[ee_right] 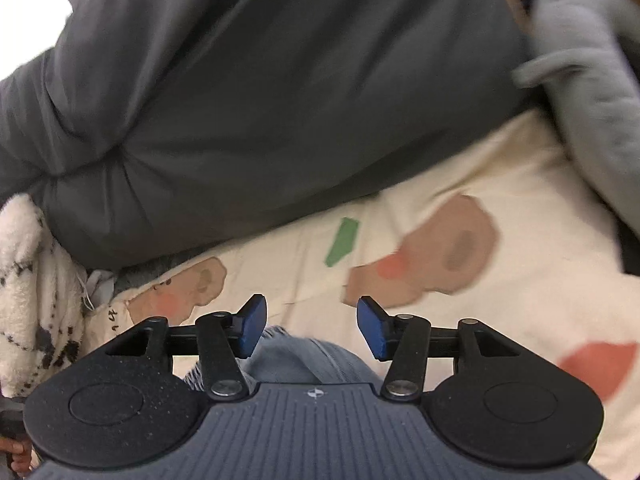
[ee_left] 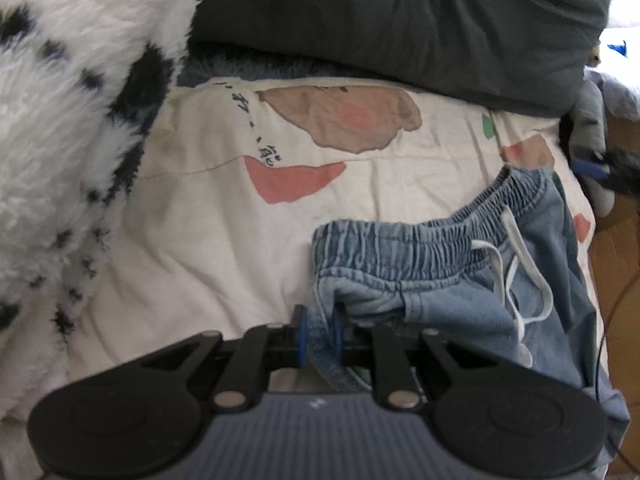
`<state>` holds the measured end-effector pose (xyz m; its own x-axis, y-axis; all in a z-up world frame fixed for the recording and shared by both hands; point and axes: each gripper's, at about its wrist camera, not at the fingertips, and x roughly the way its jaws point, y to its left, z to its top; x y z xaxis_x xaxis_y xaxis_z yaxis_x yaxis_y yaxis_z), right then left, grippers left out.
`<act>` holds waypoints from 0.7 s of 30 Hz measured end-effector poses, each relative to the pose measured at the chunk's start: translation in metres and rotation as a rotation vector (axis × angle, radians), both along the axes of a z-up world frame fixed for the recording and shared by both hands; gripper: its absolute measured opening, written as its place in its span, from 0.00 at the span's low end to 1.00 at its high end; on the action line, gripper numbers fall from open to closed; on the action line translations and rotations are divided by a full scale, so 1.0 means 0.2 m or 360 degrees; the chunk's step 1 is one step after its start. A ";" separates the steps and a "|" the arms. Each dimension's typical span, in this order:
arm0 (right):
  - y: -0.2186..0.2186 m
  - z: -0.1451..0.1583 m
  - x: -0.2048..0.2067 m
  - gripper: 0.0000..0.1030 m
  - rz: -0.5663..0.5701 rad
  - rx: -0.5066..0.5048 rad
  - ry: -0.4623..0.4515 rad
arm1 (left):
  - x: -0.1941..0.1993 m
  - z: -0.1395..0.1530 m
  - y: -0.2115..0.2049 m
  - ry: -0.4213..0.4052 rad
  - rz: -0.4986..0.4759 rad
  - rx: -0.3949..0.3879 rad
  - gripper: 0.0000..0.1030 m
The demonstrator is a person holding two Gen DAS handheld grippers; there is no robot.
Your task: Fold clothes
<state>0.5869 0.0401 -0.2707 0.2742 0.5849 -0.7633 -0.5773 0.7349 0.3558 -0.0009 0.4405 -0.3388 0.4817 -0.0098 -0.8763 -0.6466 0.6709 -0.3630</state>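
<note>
With waistband corner of light-blue elasticated denim shorts [ee_left: 460, 280] pinched in left gripper [ee_left: 320, 328] to anchor fold on cream cartoon-print bedsheet [ee_left: 200, 220], right gripper [ee_right: 312, 328] empty, pads apart.

The left gripper [ee_left: 320, 330] points steeply downward, its blue-padded fingers drawn close together and pinching a fold of denim at the corner of the jeans [ee_left: 460, 280] waistband, the cloth bunched between the pads. The right gripper [ee_right: 312, 326] also tilts downward, its two blue pads [ee_right: 253, 326] standing well apart with nothing gripped between them; its surroundings are smeared by motion blur. At the lower left edge of the right wrist view, part of the person's hand [ee_right: 16, 450] shows, too cut off to tell its pose.
</note>
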 end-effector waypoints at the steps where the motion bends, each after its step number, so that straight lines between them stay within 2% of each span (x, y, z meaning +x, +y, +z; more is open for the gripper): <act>1: 0.05 -0.03 0.00 0.56 0.0034 -0.0036 0.0004 | 0.00 0.00 0.00 -0.0006 0.0000 -0.0006 0.13; 7: 0.13 -0.17 -0.03 0.56 0.0247 -0.0291 0.0060 | -0.01 -0.02 0.01 -0.0026 -0.0026 -0.0013 0.13; 15: 0.18 -0.18 -0.07 0.55 0.0538 -0.0538 -0.0020 | -0.01 -0.03 0.02 -0.0047 -0.0025 -0.0028 0.13; 18: 0.25 -0.20 -0.09 0.46 0.0729 -0.0683 -0.0037 | -0.02 -0.04 0.02 -0.0055 -0.0026 -0.0035 0.13; 20: 0.28 -0.20 -0.12 0.31 0.0839 -0.0772 -0.0065 | -0.02 -0.04 0.03 -0.0063 -0.0027 -0.0039 0.13; 21: 0.29 -0.21 -0.13 0.27 0.0889 -0.0816 -0.0084 | -0.02 -0.04 0.03 -0.0066 -0.0030 -0.0039 0.13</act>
<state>0.5604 0.0987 -0.3118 0.0850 0.2231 -0.9711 -0.9189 0.3944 0.0102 -0.0048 0.4457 -0.3471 0.5170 -0.0402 -0.8550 -0.6182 0.6733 -0.4055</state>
